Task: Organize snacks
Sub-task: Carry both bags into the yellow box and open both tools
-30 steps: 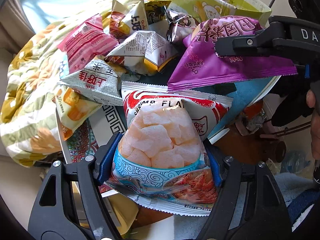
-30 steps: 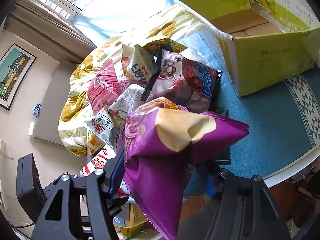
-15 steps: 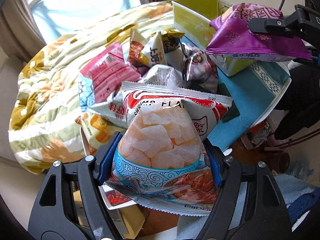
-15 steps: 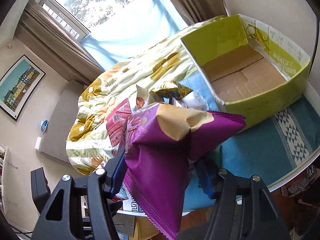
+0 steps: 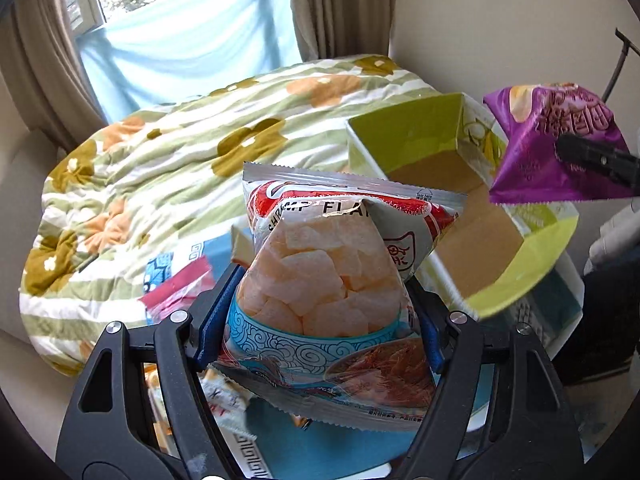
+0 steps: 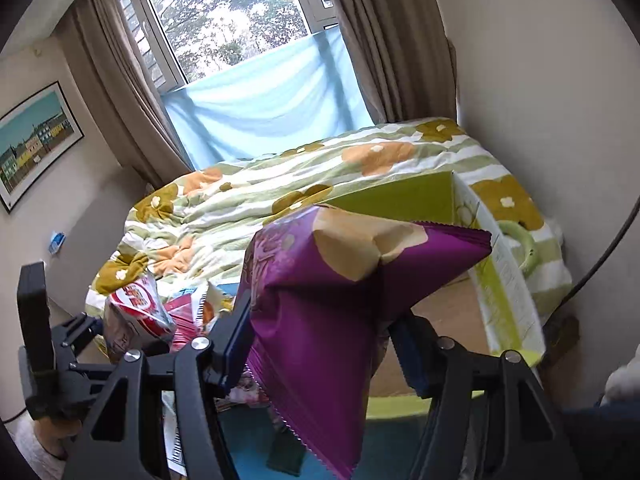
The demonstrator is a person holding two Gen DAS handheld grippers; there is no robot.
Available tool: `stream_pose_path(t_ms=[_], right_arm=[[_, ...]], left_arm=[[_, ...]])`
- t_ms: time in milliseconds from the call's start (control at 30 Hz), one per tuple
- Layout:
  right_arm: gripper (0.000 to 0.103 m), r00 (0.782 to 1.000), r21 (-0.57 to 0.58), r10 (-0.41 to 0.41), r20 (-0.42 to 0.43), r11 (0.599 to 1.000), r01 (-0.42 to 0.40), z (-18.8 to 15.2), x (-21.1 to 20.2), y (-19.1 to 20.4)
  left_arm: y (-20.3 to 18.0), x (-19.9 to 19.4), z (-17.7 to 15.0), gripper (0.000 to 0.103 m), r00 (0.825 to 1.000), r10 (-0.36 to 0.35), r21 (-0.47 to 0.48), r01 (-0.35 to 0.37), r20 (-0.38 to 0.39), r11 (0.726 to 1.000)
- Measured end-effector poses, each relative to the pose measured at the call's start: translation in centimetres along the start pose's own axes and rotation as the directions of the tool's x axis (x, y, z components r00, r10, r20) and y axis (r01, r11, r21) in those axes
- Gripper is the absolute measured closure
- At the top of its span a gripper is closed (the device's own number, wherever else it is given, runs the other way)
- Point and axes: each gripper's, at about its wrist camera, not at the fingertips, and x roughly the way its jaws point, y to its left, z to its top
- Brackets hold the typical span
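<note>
The puffed foil bag of shrimp-flavoured crackers, red and silver at the top with a blue bowl printed below (image 5: 332,280), fills the centre of the left wrist view, pinched across its lower half between the blue-padded jaws of the left gripper (image 5: 320,328). In the right wrist view the glossy purple crisp bag with a potato print (image 6: 320,320) hangs from the right gripper (image 6: 320,352), whose jaws are closed on its waist.

Both bags look bound for the open lime-green cardboard box with a plain brown floor (image 5: 472,216), at right of centre in the left view, and in the right view partly behind the purple bag.

To do this well, I would carry each bag clear over the near wall before lowering, keep the squeeze light so nothing crushes, and release low, one beside the other, so the two grippers do not collide.

The flowered green-striped quilt (image 5: 160,168) lies beyond, upper left.
</note>
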Motion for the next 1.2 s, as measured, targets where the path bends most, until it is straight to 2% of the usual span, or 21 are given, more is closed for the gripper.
stream_pose_path(t_ms=[233,400,533,567,600,667,733,933,1067,1200], right_arm=[[0.044,0.999,-0.080,-0.003,-0.053,0.997,-0.001,4.7,3.5,-7.1],[0.044,0.995,-0.111,0.005,-0.095,0.994,-0.016,6.5,6.2,-11.0],[0.044,0.990,-0.140,0.001,-0.142,0.990,-0.021,6.7,8.3,-12.5],[0.044,0.989,-0.146,0.000,-0.150,0.989,-0.022,6.7,8.7,-12.8],[0.044,0.987,-0.149,0.000,-0.158,0.988,-0.024,6.6,9.1,-13.0],[0.044,0.985,-0.150,0.000,-0.171,0.988,-0.026,6.5,9.6,-13.5],[0.044,0.984,-0.147,0.000,-0.178,0.989,-0.027,6.4,9.9,-13.9],[0.044,0.980,-0.148,-0.022,-0.200,0.989,-0.008,6.3,10.0,-14.4],[0.044,0.976,-0.163,-0.031,-0.214,0.987,-0.005,6.6,10.8,-14.1],[0.042,0.975,-0.139,-0.002,-0.223,0.990,-0.030,7.4,12.3,-13.6]], left_arm=[[-5.9,5.8,7.9,0.031,1.000,0.005,-0.063,-0.006,-0.017,0.998],[-8.8,10.8,11.3,0.031,0.997,0.009,-0.078,-0.014,-0.070,0.997],[-10.3,13.8,12.7,0.029,0.994,0.001,-0.084,-0.011,-0.113,0.996],[-10.5,14.3,12.8,0.026,0.993,0.004,-0.083,-0.014,-0.116,0.996],[-10.6,14.6,12.7,0.015,0.992,0.009,-0.082,-0.019,-0.124,0.996],[-10.8,15.1,12.7,0.002,0.992,0.002,-0.089,-0.013,-0.126,0.996],[-10.8,15.1,12.5,0.001,0.992,-0.011,-0.090,-0.001,-0.126,0.996],[-9.8,14.0,10.5,0.001,0.987,0.042,-0.099,-0.058,-0.157,0.993],[-8.7,12.9,9.5,0.001,0.987,0.024,-0.133,-0.045,-0.156,0.990],[-7.8,12.3,8.9,0.001,0.987,0.013,-0.148,-0.037,-0.159,0.988]])
